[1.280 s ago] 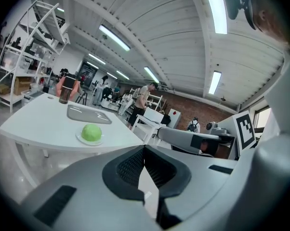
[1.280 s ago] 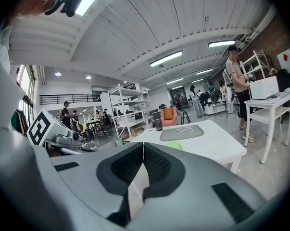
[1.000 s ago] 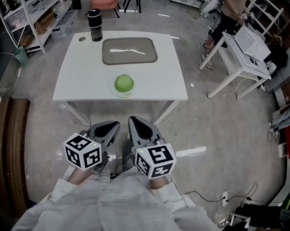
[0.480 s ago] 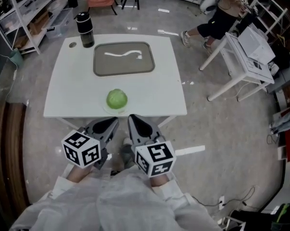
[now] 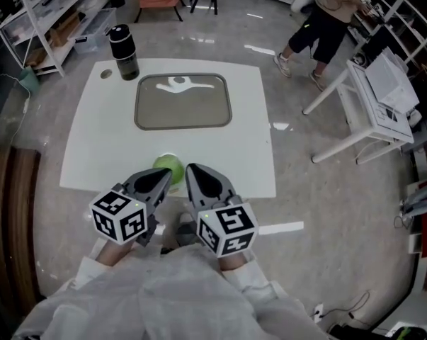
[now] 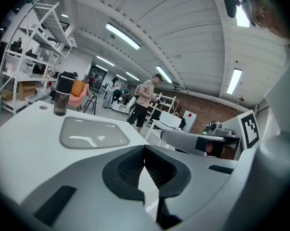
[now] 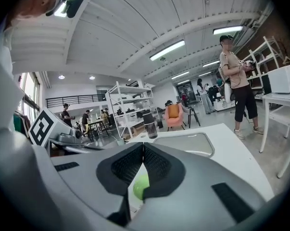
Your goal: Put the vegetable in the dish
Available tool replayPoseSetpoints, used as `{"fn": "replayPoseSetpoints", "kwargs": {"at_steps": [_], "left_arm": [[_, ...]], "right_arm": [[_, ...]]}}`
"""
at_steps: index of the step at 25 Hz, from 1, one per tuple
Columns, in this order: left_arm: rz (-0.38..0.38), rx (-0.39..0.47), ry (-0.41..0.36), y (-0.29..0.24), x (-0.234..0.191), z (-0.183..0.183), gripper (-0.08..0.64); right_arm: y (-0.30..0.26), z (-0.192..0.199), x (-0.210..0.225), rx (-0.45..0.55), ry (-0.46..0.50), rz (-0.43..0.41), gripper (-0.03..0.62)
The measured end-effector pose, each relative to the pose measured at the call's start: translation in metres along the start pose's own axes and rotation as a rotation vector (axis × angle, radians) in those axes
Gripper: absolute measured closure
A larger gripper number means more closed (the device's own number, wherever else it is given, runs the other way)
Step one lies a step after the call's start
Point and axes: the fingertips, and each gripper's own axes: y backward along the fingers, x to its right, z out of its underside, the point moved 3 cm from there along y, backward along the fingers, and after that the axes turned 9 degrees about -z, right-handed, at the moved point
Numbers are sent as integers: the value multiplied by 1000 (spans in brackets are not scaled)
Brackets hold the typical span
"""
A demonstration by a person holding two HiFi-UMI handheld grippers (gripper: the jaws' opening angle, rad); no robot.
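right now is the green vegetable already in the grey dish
No, the green vegetable sits by the near edge of the white table, apart from the grey dish farther back.

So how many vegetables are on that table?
1. The green vegetable sits at the table's near edge, partly hidden behind the left gripper. No others show.

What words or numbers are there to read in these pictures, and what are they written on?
No word, number or brand name can be read anywhere.
Black-and-white marker cube on the left gripper: a square pattern only, no letters.
Matching marker cube on the right gripper: a pattern only, no letters.
Tall black bottle: no label shows.
White sheets on the side table: too small to read.
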Motion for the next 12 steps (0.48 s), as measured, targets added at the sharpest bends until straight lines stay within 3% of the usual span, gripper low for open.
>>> {"fn": "replayPoseSetpoints", "kwargs": {"at_steps": [12], "left_arm": [[-48,64,43,-50,-25,-31,552]], "right_arm": [[-40,-21,53,-26,23,-64,577]]}}
